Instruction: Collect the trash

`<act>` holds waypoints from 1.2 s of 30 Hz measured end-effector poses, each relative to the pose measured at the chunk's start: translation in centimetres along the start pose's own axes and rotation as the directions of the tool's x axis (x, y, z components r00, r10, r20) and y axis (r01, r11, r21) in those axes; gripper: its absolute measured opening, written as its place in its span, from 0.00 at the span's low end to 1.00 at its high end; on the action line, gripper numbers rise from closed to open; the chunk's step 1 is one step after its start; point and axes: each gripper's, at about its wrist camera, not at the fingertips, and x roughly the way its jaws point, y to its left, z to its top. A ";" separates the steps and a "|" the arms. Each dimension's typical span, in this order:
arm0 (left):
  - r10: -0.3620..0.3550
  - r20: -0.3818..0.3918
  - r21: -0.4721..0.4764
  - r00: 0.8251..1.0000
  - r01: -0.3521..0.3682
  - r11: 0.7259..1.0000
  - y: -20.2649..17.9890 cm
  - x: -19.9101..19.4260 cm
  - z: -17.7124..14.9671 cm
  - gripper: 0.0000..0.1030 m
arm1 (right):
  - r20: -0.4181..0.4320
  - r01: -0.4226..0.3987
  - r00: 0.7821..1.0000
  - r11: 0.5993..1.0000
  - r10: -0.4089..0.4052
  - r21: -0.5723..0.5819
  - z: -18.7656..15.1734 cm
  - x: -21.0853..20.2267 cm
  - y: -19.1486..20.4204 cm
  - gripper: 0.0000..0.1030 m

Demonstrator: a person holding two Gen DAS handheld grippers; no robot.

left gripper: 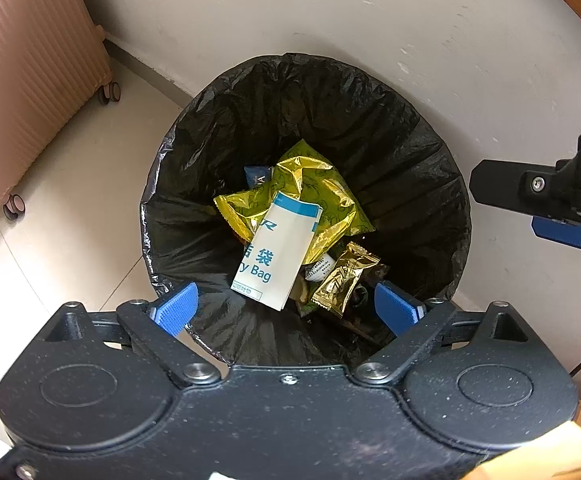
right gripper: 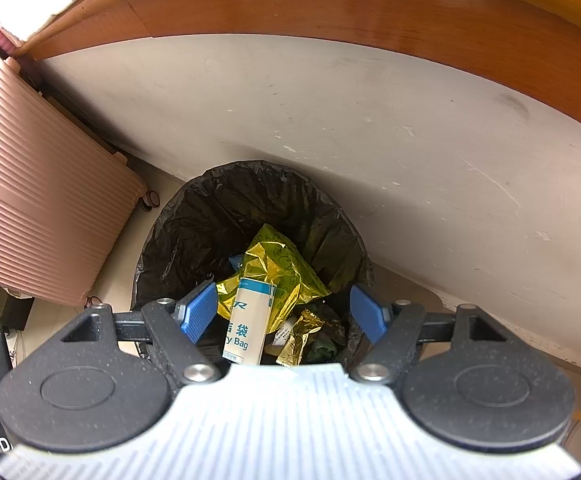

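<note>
Pale floor by wall, pink suitcase (left gripper: 22, 80) beside black-lined bin (left gripper: 430, 168), both hand-held grippers spread wide, empty

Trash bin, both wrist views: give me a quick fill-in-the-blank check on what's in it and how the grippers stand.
1. The trash bin is lined with a ____ plastic bag.
2. The white paper bag lies on top of a crumpled ____ wrapper.
3. The left gripper and the right gripper are both ____, holding nothing.

Answers: black; yellow; open
</note>
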 end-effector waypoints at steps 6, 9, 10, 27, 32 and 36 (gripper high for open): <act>0.001 0.002 0.002 1.000 -0.001 1.000 -0.1 0.0 0.0 0.92 | 0.001 0.001 1.000 1.000 -0.001 0.001 0.0 -0.1 -0.1 0.80; -0.002 0.002 0.005 1.000 0.002 1.000 -0.1 0.0 0.0 0.92 | 0.002 0.000 1.000 1.000 0.000 -0.001 0.0 -0.1 -0.2 0.80; -0.003 0.005 0.010 1.000 0.003 1.000 -0.2 0.0 0.0 0.92 | 0.003 0.001 1.000 1.000 -0.001 -0.001 0.0 -0.1 -0.1 0.80; 0.002 -0.004 0.021 1.000 -0.002 1.000 -0.3 0.1 -0.1 0.93 | 0.005 0.004 1.000 1.000 -0.004 0.003 0.0 -0.3 0.0 0.80; 0.001 -0.005 0.029 1.000 -0.001 1.000 -0.3 0.3 0.0 0.93 | 0.006 0.005 1.000 1.000 -0.005 0.004 0.0 -0.3 0.0 0.80; -0.004 -0.007 0.032 1.000 0.004 0.999 -0.4 0.4 -0.1 0.93 | 0.007 0.006 1.000 1.000 -0.006 0.002 0.0 -0.3 0.1 0.80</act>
